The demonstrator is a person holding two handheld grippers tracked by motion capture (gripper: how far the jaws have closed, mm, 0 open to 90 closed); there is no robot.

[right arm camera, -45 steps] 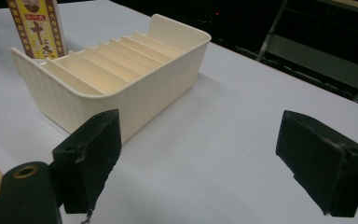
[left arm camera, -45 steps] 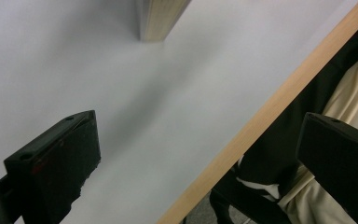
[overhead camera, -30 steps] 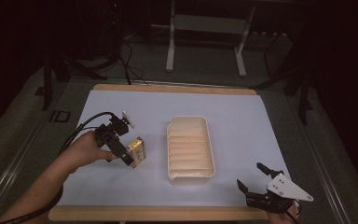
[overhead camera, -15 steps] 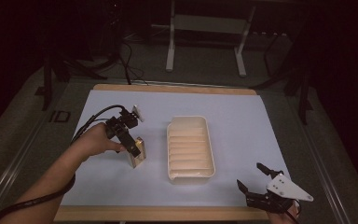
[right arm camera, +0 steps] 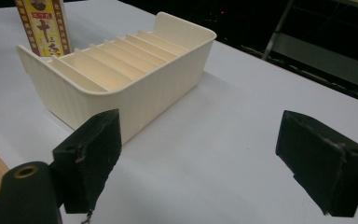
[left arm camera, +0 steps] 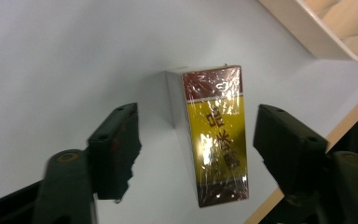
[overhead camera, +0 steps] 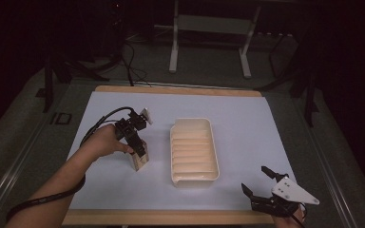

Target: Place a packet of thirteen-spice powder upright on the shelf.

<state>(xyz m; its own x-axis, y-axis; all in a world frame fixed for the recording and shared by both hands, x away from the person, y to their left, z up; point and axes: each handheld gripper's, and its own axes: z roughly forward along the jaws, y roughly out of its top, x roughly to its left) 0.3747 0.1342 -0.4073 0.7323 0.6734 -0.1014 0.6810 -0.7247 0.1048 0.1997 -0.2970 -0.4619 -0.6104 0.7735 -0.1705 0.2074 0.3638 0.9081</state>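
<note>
Dark workshop clutter rings a pale desk point(overhead camera: 247, 123); left of the cream ribbed tray point(overhead camera: 193, 149) stands a small film-wrapped box point(left arm camera: 216, 135), upright; the left tool point(overhead camera: 139, 149) straddles it, jaws just closing, pads not yet touching. Light, stiff, probably slippery in its wrap; best pinched across the narrow sides, mid-height. Right tool point(overhead camera: 259, 183) waits agape at the near edge; ample bare sheet lies all round.

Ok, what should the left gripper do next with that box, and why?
Probably finish closing. The left gripper has just been closing, its jaws either side of the yellow and brown box but gaps remain, so nothing is gripped yet.
</note>
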